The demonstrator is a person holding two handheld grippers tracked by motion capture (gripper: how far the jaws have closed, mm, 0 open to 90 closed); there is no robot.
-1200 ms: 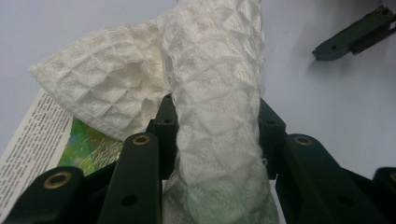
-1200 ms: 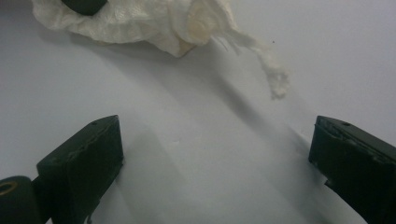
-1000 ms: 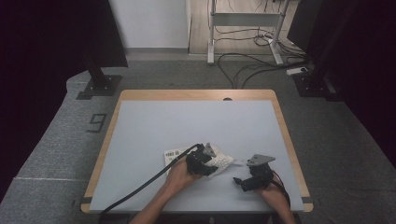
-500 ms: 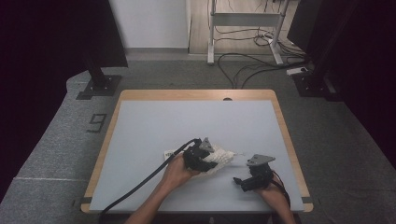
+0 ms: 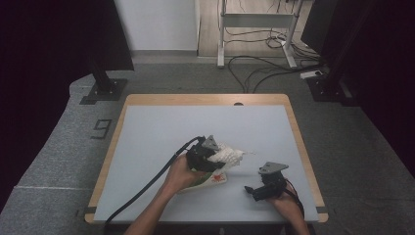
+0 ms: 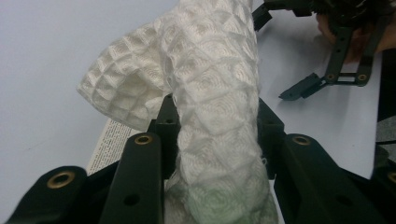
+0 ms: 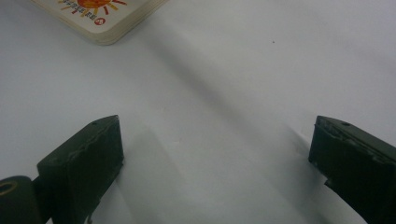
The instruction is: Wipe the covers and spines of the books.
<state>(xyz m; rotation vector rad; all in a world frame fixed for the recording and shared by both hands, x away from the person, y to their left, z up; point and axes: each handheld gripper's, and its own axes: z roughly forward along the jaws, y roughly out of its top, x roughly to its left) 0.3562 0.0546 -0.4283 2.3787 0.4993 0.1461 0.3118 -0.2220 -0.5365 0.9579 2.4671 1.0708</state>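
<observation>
Lower centre of the high view: left tongs [image 5: 215, 157] clamped on a white waffle cloth [image 5: 229, 154], lifted higher off the bench [image 5: 147, 137] than a second ago, baring more of the printed card [image 5: 214, 179] beneath. Right tongs [image 5: 250, 191], unmoved, jaws wide apart. Card half hidden by the hand; right gripper view shows its sun print [image 7: 95, 11].

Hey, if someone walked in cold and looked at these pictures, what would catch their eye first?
First, the white waffle-weave cloth bunched between the jaws of the left tool, near the middle of the pale table. Next, the printed booklet with an orange sun design lying flat on the table beneath that cloth. The right tool rests open near the table's front right, with nothing between its jaws.
</observation>
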